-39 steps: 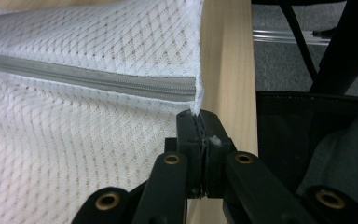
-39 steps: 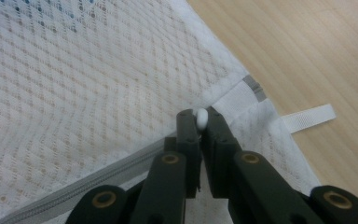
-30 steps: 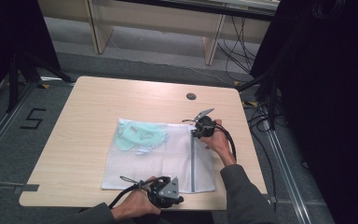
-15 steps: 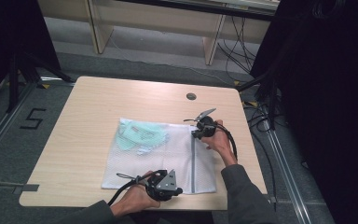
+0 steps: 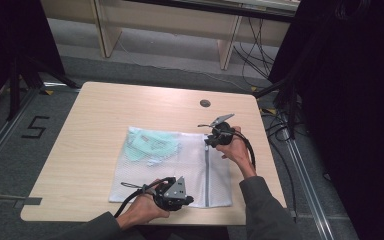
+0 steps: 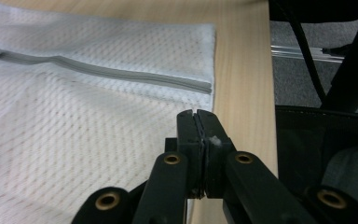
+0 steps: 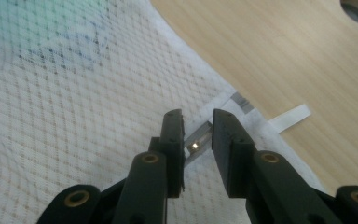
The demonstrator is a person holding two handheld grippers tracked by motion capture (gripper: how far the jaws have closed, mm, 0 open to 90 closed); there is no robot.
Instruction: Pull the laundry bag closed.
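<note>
Your left gripper (image 5: 172, 192), at the lower centre of the high view, has its jaws pressed shut at the near edge of the white mesh laundry bag (image 5: 180, 162); whether mesh lies between them cannot be told. Your right gripper (image 7: 198, 135), right of centre, holds its jaws slightly apart, astride the metal zip pull (image 7: 195, 145) at the bag's far corner. The bag lies flat mid-table (image 5: 105, 115), a pale green cloth (image 5: 150, 145) inside.
</note>
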